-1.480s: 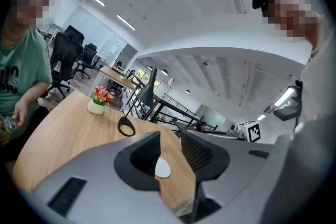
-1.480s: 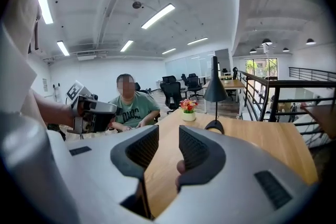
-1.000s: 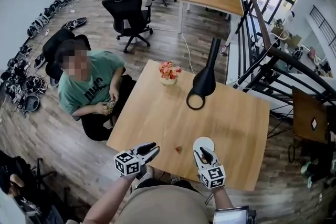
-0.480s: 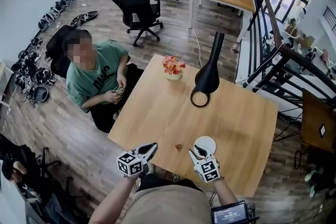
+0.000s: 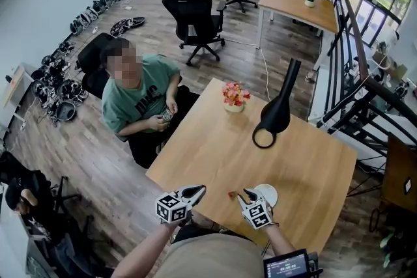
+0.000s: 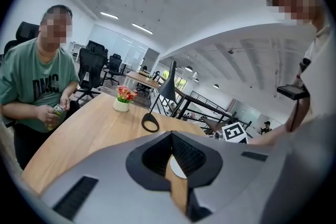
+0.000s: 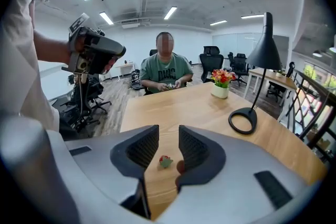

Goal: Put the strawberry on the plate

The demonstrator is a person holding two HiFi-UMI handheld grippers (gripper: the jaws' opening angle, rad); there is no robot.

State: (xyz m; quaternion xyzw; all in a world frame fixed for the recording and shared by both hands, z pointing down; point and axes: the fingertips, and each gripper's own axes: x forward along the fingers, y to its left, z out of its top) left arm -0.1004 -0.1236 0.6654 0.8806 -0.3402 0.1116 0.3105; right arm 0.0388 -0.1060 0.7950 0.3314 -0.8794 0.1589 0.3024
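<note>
The small red strawberry (image 5: 232,194) (image 7: 165,161) lies on the wooden table (image 5: 215,146) near its front edge. The white plate (image 5: 267,194) sits just to its right. My right gripper (image 5: 247,195) (image 7: 168,135) hangs low between the two, open; in the right gripper view the strawberry shows just beyond the gap of its jaws, untouched. My left gripper (image 5: 197,191) (image 6: 170,136) is left of the strawberry at the table edge, shut on nothing. A sliver of the plate (image 6: 177,166) shows past its jaws.
A black desk lamp (image 5: 277,115) and a small pot of flowers (image 5: 235,96) stand further back on the table. A person in a green shirt (image 5: 140,97) sits at its left side. Office chairs (image 5: 195,19) and other desks lie beyond.
My right gripper has come down and shifted left, from over the plate to beside the strawberry. The left gripper's jaws have closed and it sank a little. The head view has swung.
</note>
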